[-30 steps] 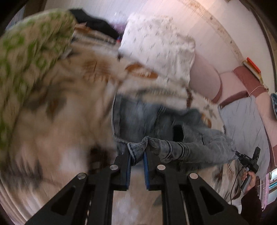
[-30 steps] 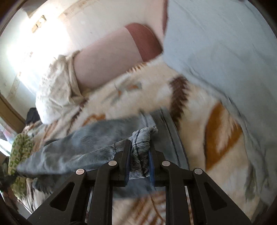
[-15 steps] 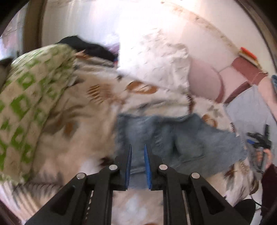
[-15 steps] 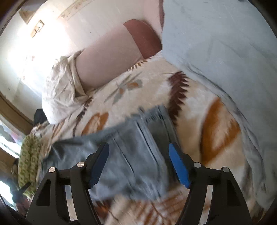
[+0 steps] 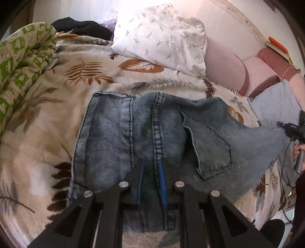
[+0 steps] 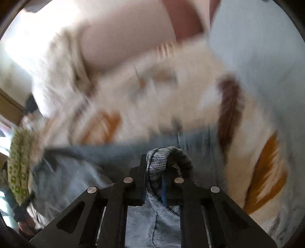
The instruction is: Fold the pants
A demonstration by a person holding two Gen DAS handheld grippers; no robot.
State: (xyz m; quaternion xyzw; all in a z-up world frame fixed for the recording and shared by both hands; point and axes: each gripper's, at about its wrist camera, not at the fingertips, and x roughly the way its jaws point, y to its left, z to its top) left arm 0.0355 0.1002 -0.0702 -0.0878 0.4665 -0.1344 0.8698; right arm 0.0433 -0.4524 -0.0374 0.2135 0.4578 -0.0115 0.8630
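Where jeans (image 5: pixel 152 137) lie flat: leaf-print blanket (image 5: pixel 38 118), white pillow (image 5: pixel 162 34), pale wall (image 5: pixel 228 17).

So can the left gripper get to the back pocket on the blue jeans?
Probably yes. The left gripper hangs shut and empty just above the blue denim jeans, and the stitched back pocket lies flat and uncovered right beside it; nothing sits between them.

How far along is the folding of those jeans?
Partly done: the jeans already lie in a short, wide stack on the leaf-print blanket, back pocket up. In hand: the right gripper has just closed on a bunch of denim, while the left gripper is shut and empty above them. Left: probably another fold and some smoothing.
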